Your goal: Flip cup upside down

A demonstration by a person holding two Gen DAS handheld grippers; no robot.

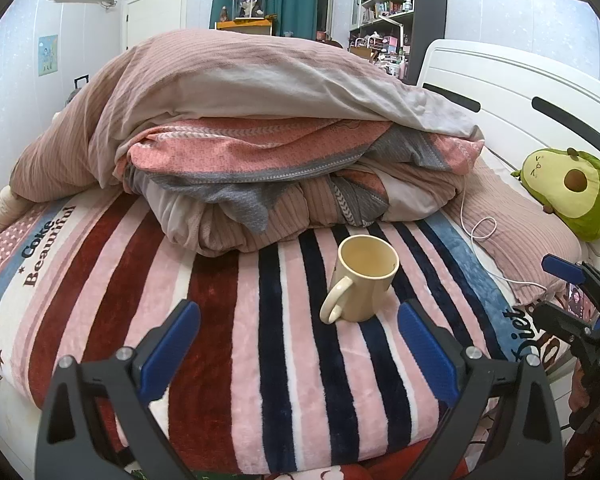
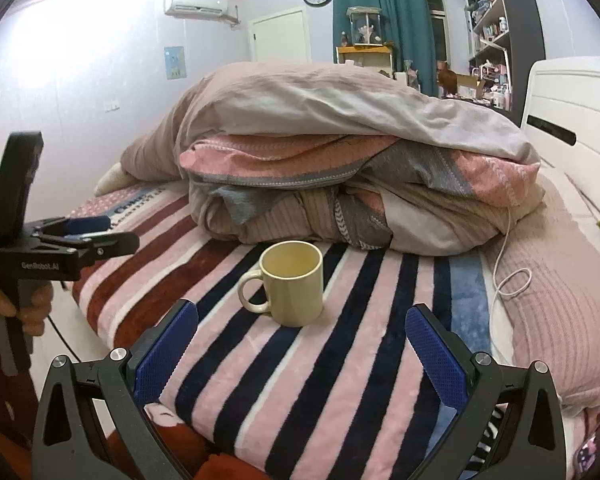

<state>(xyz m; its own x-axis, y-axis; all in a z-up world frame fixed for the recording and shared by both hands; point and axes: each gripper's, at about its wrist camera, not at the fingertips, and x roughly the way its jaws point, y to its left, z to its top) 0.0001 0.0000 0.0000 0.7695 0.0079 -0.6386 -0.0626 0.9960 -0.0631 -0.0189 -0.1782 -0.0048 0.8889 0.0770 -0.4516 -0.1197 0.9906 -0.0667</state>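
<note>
**Materials & finishes, my feed**

Cup: looks ceramic, cream glaze, smooth w/ soft sheen, inside duller. Striped blanket: plush fleece, fuzzy nap, slight shimmer. Duvet pile: woven cloth, matt, ribbed texture on pink parts, smooth pale lining. Pillow: ribbed knit-look cloth. Left gripper & right gripper: matt black plastic frames, blue knurled pads, shiny metal screw heads. Avocado toy: soft plush. Cable: smooth white plastic. Headboard: white, semi-gloss, I can't tell wood vs. laminate.
</note>
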